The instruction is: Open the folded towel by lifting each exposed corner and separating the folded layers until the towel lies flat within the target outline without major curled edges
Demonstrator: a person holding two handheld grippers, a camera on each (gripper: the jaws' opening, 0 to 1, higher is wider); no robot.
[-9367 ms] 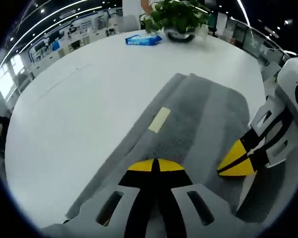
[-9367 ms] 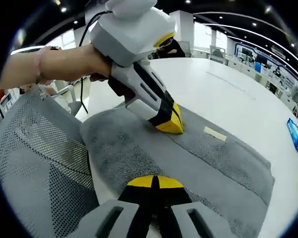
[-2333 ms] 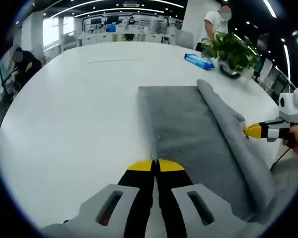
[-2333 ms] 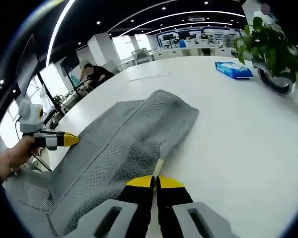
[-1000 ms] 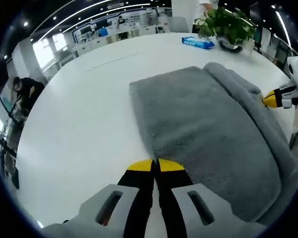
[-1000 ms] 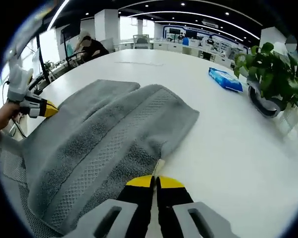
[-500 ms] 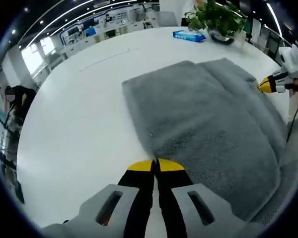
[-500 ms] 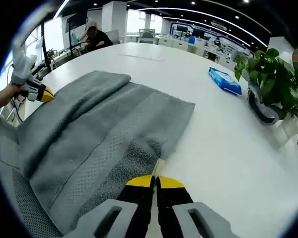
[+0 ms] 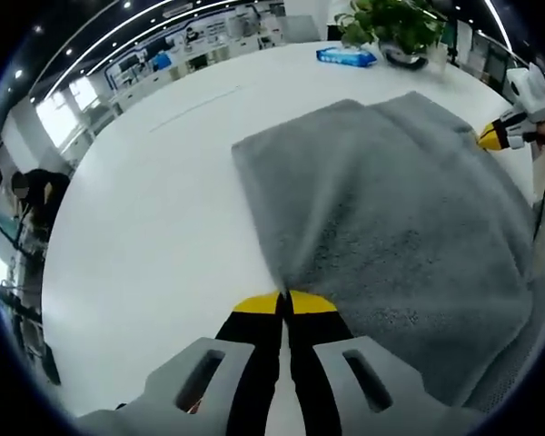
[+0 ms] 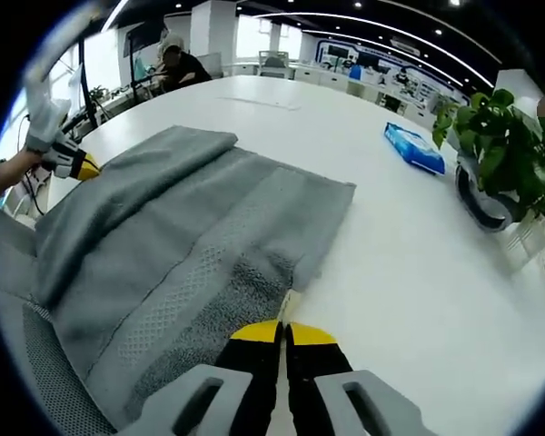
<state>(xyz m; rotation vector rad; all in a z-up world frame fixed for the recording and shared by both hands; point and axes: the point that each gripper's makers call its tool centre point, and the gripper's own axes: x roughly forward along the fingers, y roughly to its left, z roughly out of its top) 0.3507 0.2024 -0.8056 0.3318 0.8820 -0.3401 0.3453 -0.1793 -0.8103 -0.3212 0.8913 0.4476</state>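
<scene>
Left gripper (image 9: 284, 302) fingers pinch towel (image 9: 391, 209) corner; right gripper (image 10: 284, 329) fingers pinch other corner. Near tabletop edge (image 10: 36, 272), towel hangs over. Uneven pull could slide it off.

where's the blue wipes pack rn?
The blue wipes pack lies on the white table past the towel's far edge, beside the potted plant; in the left gripper view, top right.
</scene>
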